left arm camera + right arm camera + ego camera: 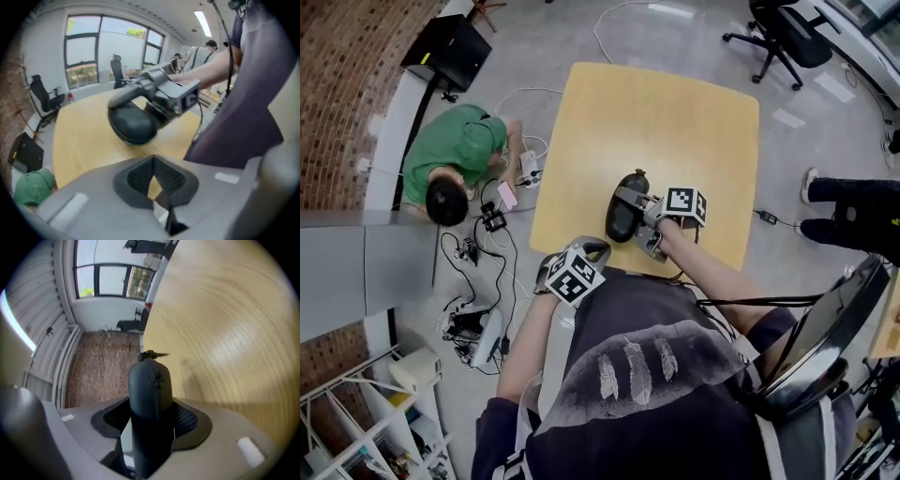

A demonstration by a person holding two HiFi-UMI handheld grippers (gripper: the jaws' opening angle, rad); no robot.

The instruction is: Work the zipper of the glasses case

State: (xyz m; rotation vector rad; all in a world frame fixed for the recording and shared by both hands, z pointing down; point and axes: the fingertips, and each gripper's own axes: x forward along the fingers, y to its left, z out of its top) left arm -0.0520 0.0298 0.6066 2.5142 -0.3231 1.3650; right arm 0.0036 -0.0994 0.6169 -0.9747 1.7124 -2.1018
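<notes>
The black glasses case (623, 223) is clamped edge-up in my right gripper (637, 212), held just over the near part of the yellow table (675, 112). In the right gripper view the case (150, 399) fills the gap between the pads, its zipper track runs up the top edge, and the zipper pull (150, 354) sticks out at the far end. My left gripper (596, 247) hovers at the table's near edge, short of the case, shut with nothing in it. From the left gripper view, the case (133, 124) sits ahead of the closed left gripper (153, 177).
A person in a green shirt (455, 155) crouches on the floor left of the table among cables and devices (492, 220). An office chair (783, 37) stands at the far right. Another person's legs (853, 211) are at the right edge. Shelving (356, 422) stands lower left.
</notes>
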